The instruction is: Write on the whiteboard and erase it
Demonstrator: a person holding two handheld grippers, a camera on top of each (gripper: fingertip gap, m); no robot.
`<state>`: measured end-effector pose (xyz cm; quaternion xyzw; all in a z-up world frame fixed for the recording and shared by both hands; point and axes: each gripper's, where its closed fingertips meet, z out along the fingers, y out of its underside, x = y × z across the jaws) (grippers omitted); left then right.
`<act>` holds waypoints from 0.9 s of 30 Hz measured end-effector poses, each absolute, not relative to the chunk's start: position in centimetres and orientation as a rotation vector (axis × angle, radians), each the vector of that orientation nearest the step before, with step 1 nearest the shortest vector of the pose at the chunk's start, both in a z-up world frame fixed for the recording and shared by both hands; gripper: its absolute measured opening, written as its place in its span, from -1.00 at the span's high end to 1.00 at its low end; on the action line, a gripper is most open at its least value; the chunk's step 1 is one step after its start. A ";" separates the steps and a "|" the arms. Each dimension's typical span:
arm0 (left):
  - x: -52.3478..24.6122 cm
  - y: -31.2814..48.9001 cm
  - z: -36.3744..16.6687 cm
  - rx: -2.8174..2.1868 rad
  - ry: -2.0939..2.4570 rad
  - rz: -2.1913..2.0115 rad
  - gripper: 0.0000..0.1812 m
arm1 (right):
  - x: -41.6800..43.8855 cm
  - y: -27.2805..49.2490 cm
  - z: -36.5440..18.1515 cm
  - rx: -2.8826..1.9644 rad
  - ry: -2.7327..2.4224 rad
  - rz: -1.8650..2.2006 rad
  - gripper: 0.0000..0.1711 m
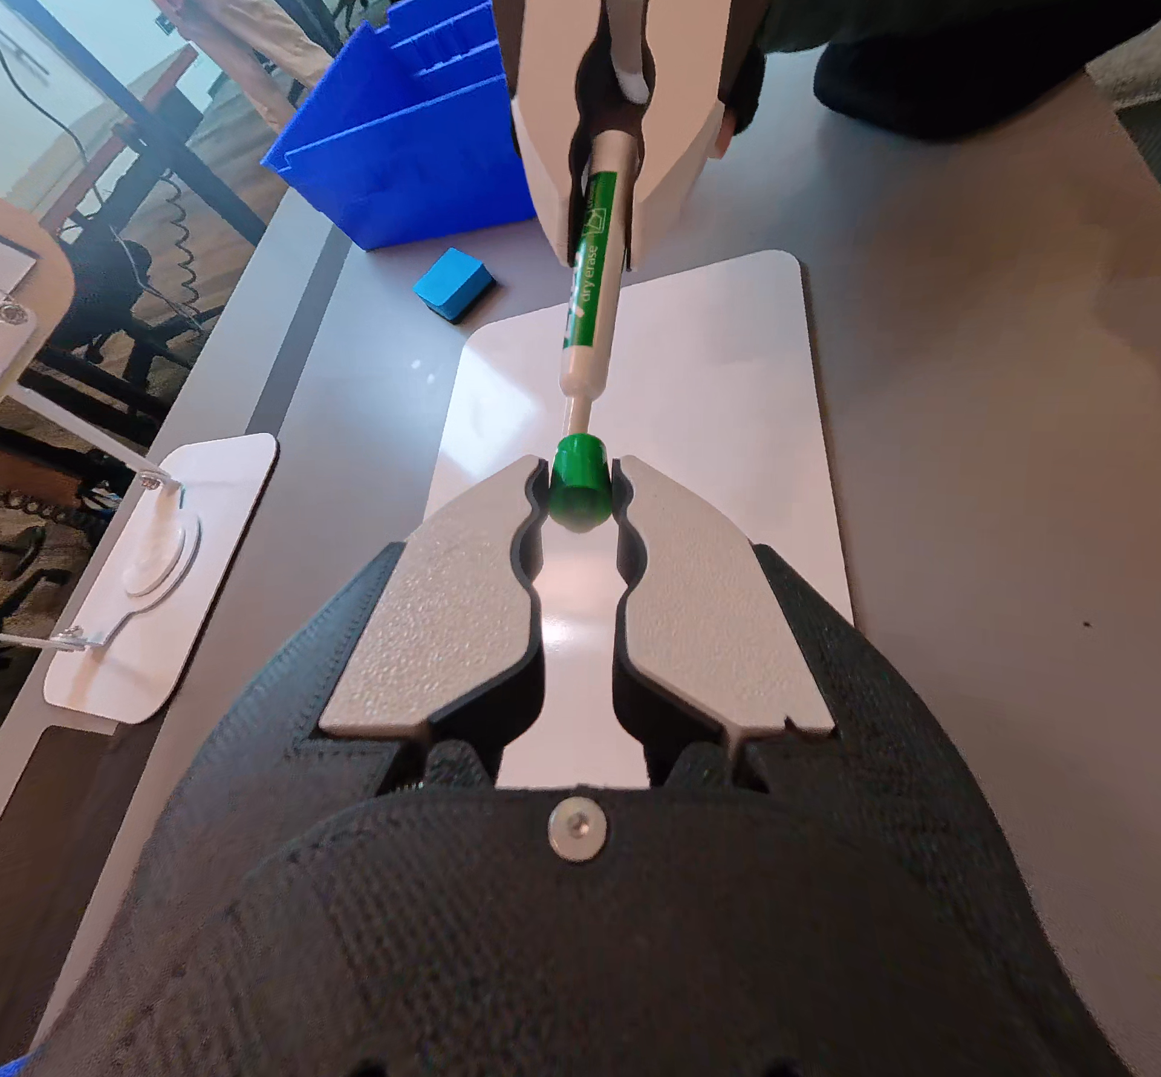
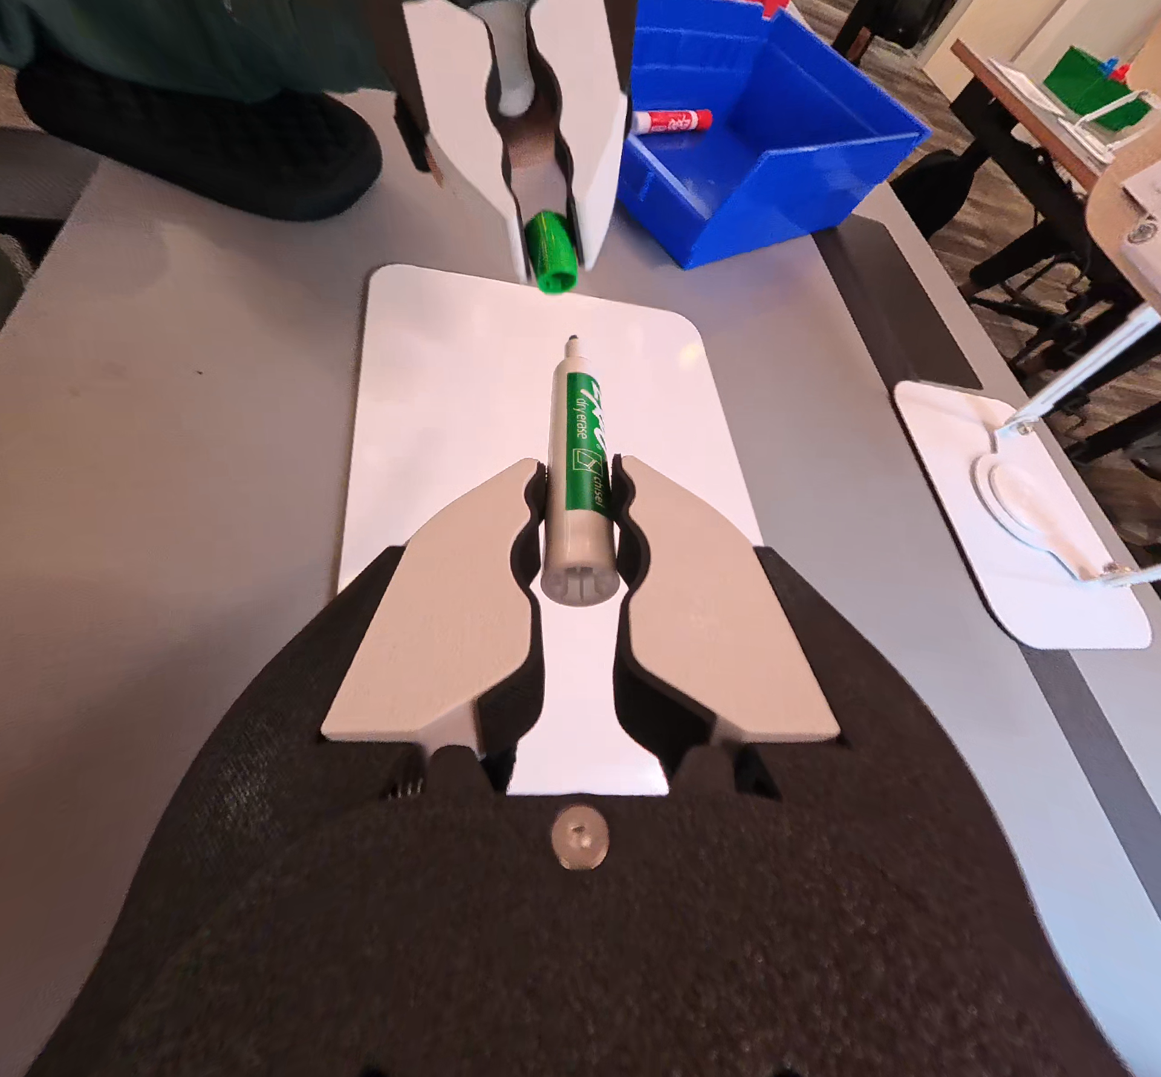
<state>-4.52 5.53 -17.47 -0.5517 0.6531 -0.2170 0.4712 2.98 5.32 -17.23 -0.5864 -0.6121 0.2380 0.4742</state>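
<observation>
Right gripper point(image 2: 579, 469) clamps the green-labelled dry-erase marker point(image 2: 577, 450); ahead, left gripper point(image 1: 579, 469) pinches its green plastic cap point(image 1: 579, 484) — separate straight, above the white whiteboard point(image 2: 440, 393).

Green cap point(image 1: 579, 484), white whiteboard point(image 1: 722, 418), blue eraser point(image 1: 453, 291)

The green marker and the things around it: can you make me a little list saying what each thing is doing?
marker: green, uncapped, tip forward over the whiteboard, barrel clamped in the right gripper
cap: green, off the marker, pinched in the left gripper
whiteboard: white, flat on the grey table, no marks visible
eraser: blue block, on the table beside the whiteboard, untouched
bin: blue, behind the whiteboard, holds a red-capped stick
</observation>
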 end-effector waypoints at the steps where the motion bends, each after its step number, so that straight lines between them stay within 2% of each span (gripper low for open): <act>1: -4.3 5.4 -17.7 -1.349 1.609 -0.523 0.79 | 2.8 5.2 -17.2 -1.432 -1.503 0.583 0.77; 20: -3.4 4.7 -18.8 -1.341 1.662 -0.488 0.79 | 1.0 4.2 -17.7 -1.433 -1.553 0.527 0.76; 27: -4.2 5.5 -17.1 -1.339 1.579 -0.521 0.79 | 1.2 4.2 -17.8 -1.474 -1.568 0.473 0.77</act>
